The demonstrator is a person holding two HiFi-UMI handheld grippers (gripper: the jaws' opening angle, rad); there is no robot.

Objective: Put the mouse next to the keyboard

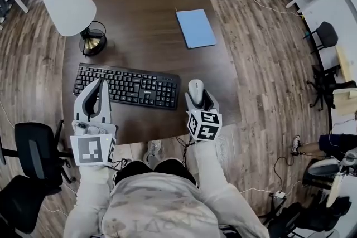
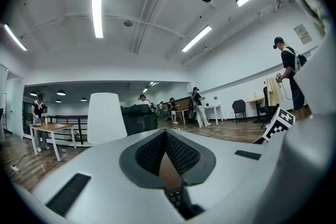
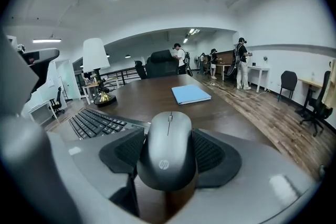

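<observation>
1. Mouse (image 3: 168,152), dark grey, sits between the jaws of the right gripper (image 1: 198,98). The jaws are closed on its two sides, and its front end pokes out past their black pads (image 3: 215,152).
2. In the head view the mouse is just beside the right end of the keyboard (image 1: 127,85), near the front edge of the desk (image 1: 150,3). I cannot tell whether it rests on the desk or is held just above it.
3. The left gripper (image 1: 102,83) is over the left end of the keyboard. Its jaws meet at the tips and hold nothing. Only a sliver of desk and a few keys show through the gap behind the tips.
4. A lamp (image 1: 68,3) with a white shade stands at the back left of the desk, behind the keyboard.
5. A blue folder (image 1: 195,28) lies flat farther back, well apart from the mouse.
</observation>
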